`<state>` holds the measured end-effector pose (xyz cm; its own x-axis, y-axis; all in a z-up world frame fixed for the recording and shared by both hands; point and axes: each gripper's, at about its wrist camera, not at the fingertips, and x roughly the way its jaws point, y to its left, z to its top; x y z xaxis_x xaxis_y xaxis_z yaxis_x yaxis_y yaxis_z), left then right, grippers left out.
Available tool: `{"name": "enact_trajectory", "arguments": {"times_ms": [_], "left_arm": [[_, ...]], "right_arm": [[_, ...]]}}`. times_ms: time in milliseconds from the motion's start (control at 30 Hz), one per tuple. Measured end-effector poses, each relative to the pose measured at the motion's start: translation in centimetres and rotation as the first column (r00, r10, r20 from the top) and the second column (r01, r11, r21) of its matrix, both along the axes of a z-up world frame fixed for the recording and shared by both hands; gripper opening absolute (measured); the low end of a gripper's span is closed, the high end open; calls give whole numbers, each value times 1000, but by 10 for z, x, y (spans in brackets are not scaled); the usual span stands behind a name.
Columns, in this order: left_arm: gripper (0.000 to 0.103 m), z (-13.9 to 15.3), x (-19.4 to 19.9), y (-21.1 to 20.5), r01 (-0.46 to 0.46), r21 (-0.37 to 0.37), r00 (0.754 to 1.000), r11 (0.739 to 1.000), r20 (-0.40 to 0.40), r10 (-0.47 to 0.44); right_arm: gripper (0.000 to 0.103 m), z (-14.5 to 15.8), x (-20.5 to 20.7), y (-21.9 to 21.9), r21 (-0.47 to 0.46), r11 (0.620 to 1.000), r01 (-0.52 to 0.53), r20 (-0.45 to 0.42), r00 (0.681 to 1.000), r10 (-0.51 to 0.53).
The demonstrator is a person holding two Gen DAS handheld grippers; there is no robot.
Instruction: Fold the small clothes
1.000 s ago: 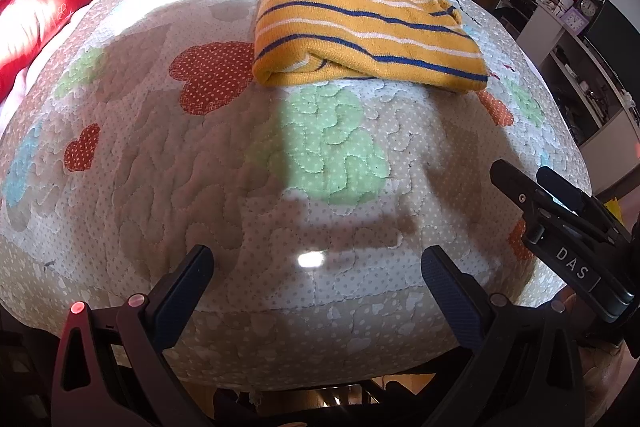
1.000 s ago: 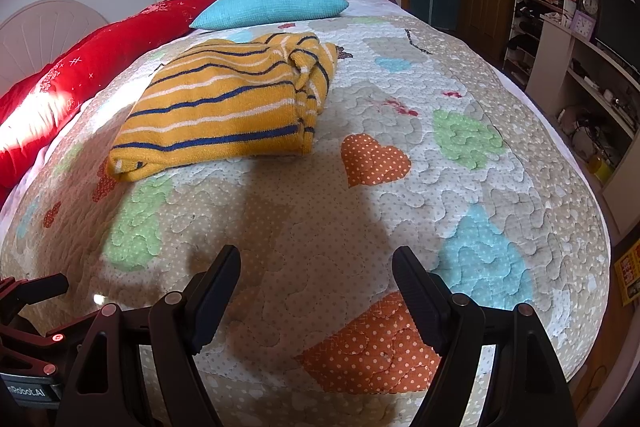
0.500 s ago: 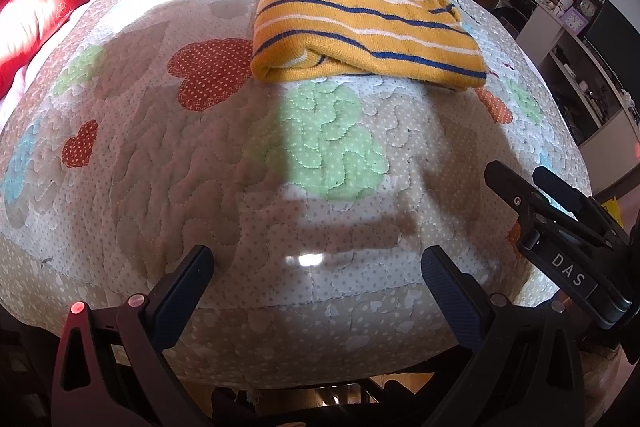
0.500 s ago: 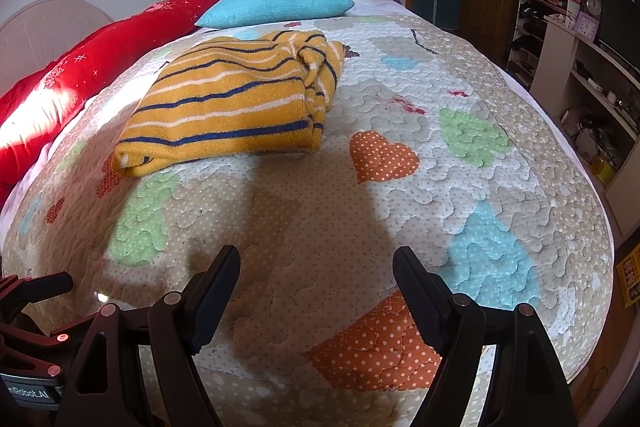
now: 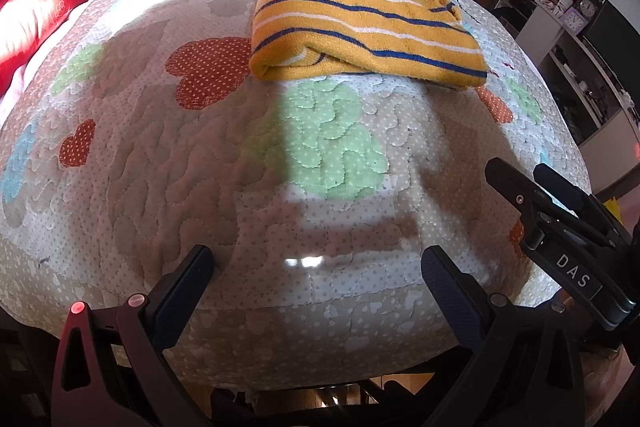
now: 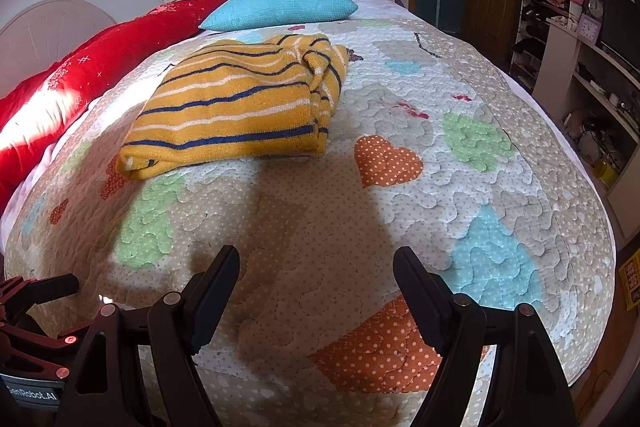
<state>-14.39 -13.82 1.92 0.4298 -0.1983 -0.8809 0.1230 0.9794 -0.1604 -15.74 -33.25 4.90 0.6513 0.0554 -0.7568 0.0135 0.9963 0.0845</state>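
Left hand-held gripper [image 5: 318, 267] spread, empty; right hand-held gripper [image 6: 316, 267] likewise. Yellow striped garment [image 5: 360, 23] folded on quilt [image 5: 180, 167].

Quilted bedspread [image 6: 400, 99], blue pillow [image 6: 280, 7], red bolster [image 6: 100, 63], clock [image 6: 595, 7].

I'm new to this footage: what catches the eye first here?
A folded yellow garment with navy and white stripes lies mid-bed on the heart-patterned quilt. Behind it sit a turquoise pillow and a long red cushion. Both grippers, left and right, hang open and empty over the quilt's near edge.
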Motion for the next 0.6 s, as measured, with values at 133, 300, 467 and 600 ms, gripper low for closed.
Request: {"name": "enact_trajectory", "arguments": {"times_ms": [133, 300, 467, 600], "left_arm": [[103, 1, 2, 4, -12, -7, 1000, 1000, 5, 12], [103, 1, 3, 7, -12, -15, 1000, 1000, 10, 12], [103, 4, 5, 8, 4, -35, 1000, 999, 24, -3], [103, 7, 5, 8, 11, -39, 999, 999, 37, -9]], "right_arm": [[83, 1, 1, 2, -1, 1000, -5, 3, 1000, 5], [84, 3, 3, 5, 3, 1000, -16, 6, 1000, 16], [84, 4, 6, 12, -3, 999, -38, 2, 999, 38], [84, 4, 7, 17, -16, 999, -46, -4, 999, 46]]}}
